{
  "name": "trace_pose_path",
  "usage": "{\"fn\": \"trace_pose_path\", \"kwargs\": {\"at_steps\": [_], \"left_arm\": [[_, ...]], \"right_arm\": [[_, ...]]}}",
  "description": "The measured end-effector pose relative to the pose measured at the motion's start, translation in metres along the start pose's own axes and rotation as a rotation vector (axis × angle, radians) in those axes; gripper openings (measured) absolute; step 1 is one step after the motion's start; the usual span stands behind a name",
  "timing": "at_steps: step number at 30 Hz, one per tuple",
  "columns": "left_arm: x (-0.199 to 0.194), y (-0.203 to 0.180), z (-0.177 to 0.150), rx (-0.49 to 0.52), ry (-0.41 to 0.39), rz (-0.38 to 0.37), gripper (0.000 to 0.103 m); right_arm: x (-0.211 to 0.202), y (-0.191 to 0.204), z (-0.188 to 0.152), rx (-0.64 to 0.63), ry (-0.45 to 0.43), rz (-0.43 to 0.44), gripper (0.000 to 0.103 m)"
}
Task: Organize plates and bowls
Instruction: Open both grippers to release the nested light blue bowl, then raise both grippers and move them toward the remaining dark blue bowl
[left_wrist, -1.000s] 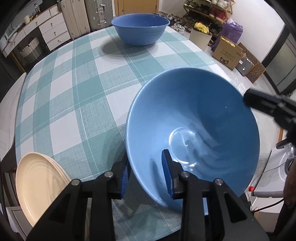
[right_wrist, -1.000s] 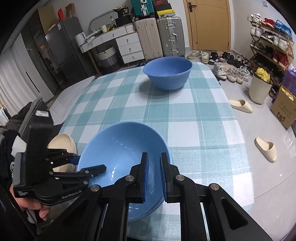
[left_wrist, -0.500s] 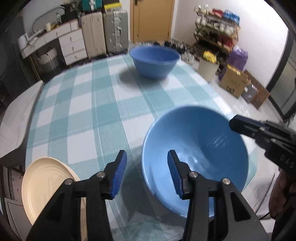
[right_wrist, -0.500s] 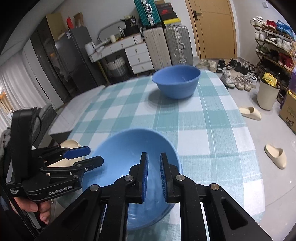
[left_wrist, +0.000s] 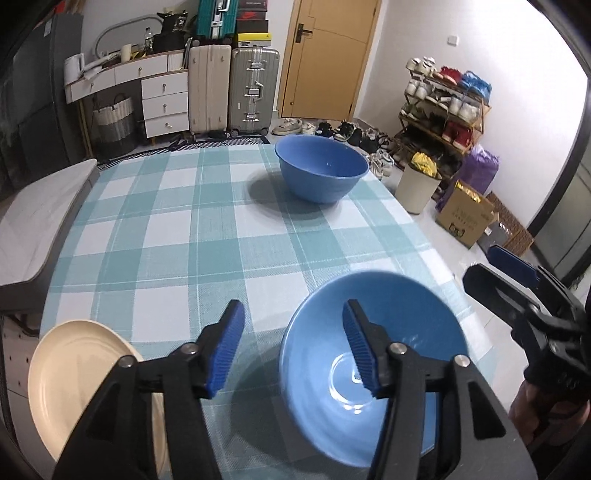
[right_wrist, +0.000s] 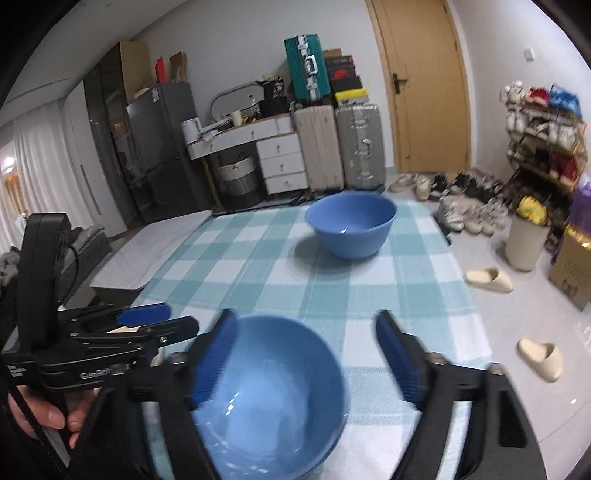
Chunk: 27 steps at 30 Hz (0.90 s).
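Both grippers have let go of the near blue bowl, which now sits upright on the checked tablecloth instead of being tipped between them.

Jaws of the left gripper have just been opening and stand about half apart, astride the bowl's left rim without pressing it; one pad hangs over the bowl's inside, the other over the cloth. Jaws of the right gripper have just sprung wide, with the bowl's right rim between the pads and clear of both. A second blue bowl stands at the far end of the table, well apart, and a cream plate lies at the near left edge, just beside the left gripper.
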<state>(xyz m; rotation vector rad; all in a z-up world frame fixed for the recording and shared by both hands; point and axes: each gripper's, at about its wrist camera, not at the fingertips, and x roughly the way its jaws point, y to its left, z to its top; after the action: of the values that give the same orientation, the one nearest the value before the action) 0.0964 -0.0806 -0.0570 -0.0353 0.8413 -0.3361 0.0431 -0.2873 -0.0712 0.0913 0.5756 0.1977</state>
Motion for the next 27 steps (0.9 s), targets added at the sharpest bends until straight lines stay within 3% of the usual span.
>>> {"fn": "trace_pose_path", "kwargs": {"at_steps": [3,5,7,16,22,27], "left_arm": [[-0.001,0.0,0.003,-0.007,-0.038,0.026,0.083],[-0.004,0.0,0.005,-0.013,-0.073,0.04,0.084],[-0.003,-0.001,0.008,-0.013,-0.073,0.037,0.092],[-0.012,0.004,0.012,-0.022,-0.149,0.169,0.094],[-0.029,-0.001,0.013,0.001,-0.172,0.161,0.094],[-0.046,-0.006,0.02,0.038,-0.164,0.184,0.094]], "right_arm": [[-0.003,-0.001,0.004,-0.019,-0.045,0.016,0.085],[-0.003,-0.002,0.006,-0.021,-0.059,0.029,0.087],[-0.003,-0.003,0.007,-0.019,-0.071,0.043,0.089],[-0.002,-0.008,0.007,0.0,-0.095,0.074,0.096],[-0.014,-0.005,0.016,0.018,-0.103,0.092,0.097],[-0.048,0.005,0.043,-0.009,-0.13,0.097,0.097]]}}
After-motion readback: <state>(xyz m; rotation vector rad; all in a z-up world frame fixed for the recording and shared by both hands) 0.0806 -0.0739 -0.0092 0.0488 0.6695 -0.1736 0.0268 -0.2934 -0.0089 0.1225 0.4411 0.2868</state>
